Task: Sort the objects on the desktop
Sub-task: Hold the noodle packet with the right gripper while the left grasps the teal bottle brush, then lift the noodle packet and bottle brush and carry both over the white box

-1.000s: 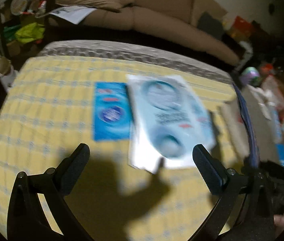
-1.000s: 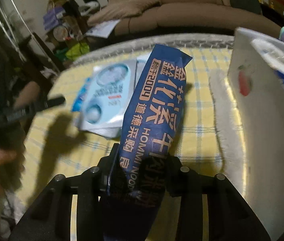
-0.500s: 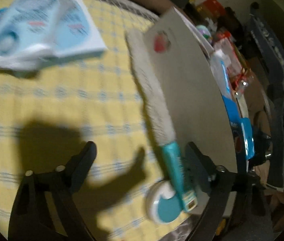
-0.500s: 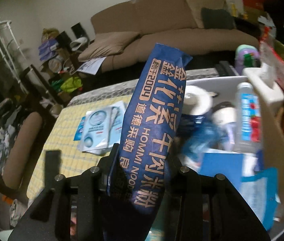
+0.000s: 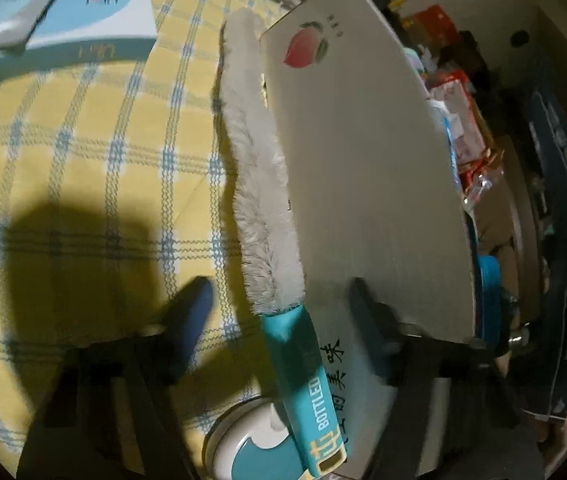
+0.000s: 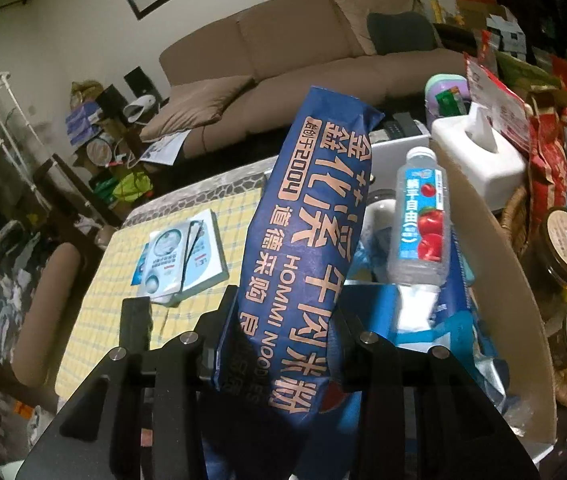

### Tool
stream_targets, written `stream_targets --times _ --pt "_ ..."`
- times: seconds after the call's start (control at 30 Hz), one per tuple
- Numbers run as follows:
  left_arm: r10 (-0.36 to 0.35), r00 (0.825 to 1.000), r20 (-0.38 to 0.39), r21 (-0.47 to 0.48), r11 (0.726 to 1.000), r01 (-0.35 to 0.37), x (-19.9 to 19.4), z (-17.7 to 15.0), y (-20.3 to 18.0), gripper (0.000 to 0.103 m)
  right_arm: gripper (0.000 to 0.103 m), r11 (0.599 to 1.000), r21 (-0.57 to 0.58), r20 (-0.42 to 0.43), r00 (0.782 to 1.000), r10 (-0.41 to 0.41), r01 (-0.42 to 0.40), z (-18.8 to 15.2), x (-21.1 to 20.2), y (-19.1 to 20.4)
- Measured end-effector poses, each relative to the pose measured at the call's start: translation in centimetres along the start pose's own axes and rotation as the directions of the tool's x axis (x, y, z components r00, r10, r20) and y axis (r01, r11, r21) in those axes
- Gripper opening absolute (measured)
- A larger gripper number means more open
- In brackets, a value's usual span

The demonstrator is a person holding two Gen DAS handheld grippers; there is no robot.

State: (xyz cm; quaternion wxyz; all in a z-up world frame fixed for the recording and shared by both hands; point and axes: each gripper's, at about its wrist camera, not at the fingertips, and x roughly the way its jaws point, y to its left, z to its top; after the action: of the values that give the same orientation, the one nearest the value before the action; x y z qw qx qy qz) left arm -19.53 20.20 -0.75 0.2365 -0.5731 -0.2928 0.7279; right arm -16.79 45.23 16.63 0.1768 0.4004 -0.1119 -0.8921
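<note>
My left gripper (image 5: 279, 304) is open, low over the yellow checked tablecloth (image 5: 83, 152), its fingers either side of a bottle brush (image 5: 259, 184) with white bristles and a teal handle that lies against the white cardboard box (image 5: 363, 168). My right gripper (image 6: 279, 320) is shut on a blue noodle packet (image 6: 303, 248) with orange lettering and holds it upright above the open box (image 6: 519, 280). The box holds a water bottle (image 6: 419, 224) and blue packets.
A white and teal round lid (image 5: 243, 440) lies under the brush handle. Light-blue booklets (image 5: 63, 20) lie on the cloth, also in the right wrist view (image 6: 183, 256). A tissue box (image 6: 479, 156), jars and snack bags stand right of the box.
My left gripper has moved closer to the brush, which now sits between its fingers. My right gripper has carried the noodle packet further over the open box.
</note>
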Motion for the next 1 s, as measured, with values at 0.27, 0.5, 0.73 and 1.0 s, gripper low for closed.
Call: stream_targets --times 0.27,0.5,0.73,1.0 --pt "-0.074 0.997 0.022 -0.092 0.993 0.076 1.4 -1.1 1.0 0.022 0.039 0.999 -0.003 -0.015 0.999 -0.038 0.038 0.1 -2.0 -3.0" --pt "-0.173 0.982 0.078 -0.077 0.981 0.179 -1.1 -1.2 -0.2 0.02 0.039 0.985 -0.118 -0.142 0.979 -0.144 0.128 0.1 -1.5 -5.8" --pt "-0.258 0.956 0.139 -0.025 0.964 0.264 -6.4 -0.9 -3.0 0.019 0.04 0.935 -0.313 -0.32 0.908 -0.271 0.168 -1.6 1.8 -7.4" --pt "-0.301 0.941 0.156 0.039 0.953 0.299 -8.8 -0.1 -7.1 0.018 0.041 0.912 -0.387 -0.268 0.929 -0.255 0.139 -2.7 1.6 -4.6"
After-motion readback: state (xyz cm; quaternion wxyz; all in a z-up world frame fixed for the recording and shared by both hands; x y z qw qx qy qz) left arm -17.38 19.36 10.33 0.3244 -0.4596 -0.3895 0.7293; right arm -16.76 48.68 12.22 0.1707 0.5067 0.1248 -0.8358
